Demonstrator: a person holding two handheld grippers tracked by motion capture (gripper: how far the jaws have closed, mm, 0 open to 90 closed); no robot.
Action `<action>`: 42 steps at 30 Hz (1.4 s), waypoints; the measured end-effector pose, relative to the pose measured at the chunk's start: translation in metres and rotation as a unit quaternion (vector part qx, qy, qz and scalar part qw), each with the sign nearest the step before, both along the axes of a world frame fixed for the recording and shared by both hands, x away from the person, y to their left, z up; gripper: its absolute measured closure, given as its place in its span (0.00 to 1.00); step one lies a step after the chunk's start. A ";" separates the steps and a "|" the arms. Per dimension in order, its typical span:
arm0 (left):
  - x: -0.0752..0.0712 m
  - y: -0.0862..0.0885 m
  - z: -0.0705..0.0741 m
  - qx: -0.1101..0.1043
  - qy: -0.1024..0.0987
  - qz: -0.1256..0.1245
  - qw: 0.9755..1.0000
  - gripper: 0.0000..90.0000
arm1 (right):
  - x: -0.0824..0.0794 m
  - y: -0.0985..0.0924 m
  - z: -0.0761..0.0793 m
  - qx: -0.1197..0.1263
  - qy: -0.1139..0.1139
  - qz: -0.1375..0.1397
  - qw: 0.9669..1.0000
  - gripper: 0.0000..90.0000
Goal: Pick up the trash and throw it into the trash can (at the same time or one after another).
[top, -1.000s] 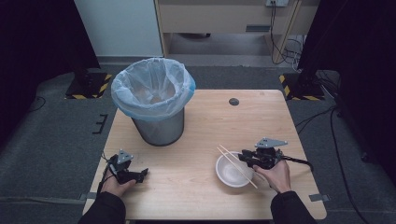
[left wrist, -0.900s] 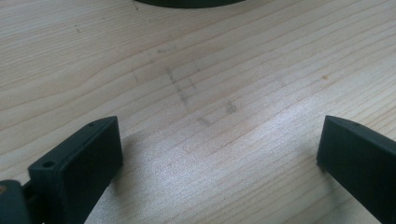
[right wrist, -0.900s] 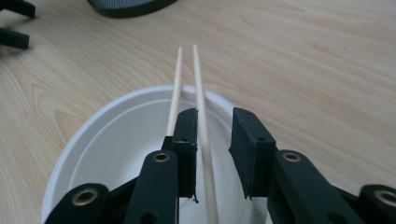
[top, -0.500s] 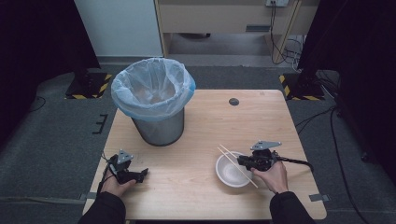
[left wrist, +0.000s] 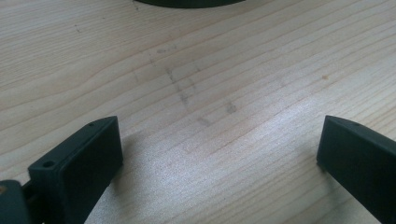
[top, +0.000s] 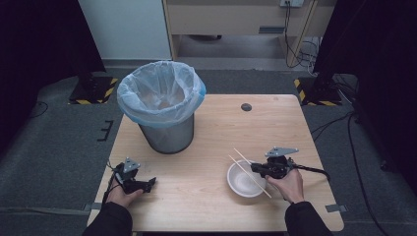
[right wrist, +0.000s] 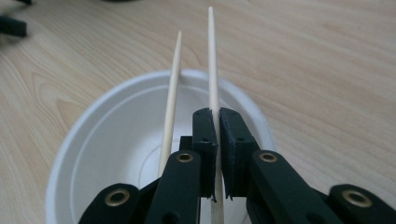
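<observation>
where the right tongs have just been closing, their flat black pads now clamp one thin, tapered wooden chopstick; the second chopstick lies loose beside it, both across the round white bowl on the pale, grained desk. the clamped stick's lower end is hidden. left tongs stand open over bare wood. the lined bin contents are unclear.

A white bowl and pale tan chopsticks sit on light wood-grain table; the grey bin wears a pale blue liner; black gripper.
</observation>
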State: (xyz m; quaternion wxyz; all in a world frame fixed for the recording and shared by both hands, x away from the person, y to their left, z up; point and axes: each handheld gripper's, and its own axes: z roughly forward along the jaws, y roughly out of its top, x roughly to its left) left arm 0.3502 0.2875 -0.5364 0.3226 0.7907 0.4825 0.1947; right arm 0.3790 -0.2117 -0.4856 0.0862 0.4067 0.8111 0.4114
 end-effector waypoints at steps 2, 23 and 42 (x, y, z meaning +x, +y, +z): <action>0.000 0.000 0.000 0.000 0.000 0.000 1.000 0.00 | 0.000 -0.002 0.005 0.012 -0.006 -0.006 1.000 0.95; 0.000 0.000 0.000 0.000 0.000 0.000 1.000 0.00 | 0.000 -0.017 0.070 0.160 -0.127 -0.039 0.978 0.95; 0.000 0.000 0.000 0.000 0.000 0.000 1.000 0.00 | 0.012 0.007 0.147 0.239 -0.218 -0.047 0.945 0.95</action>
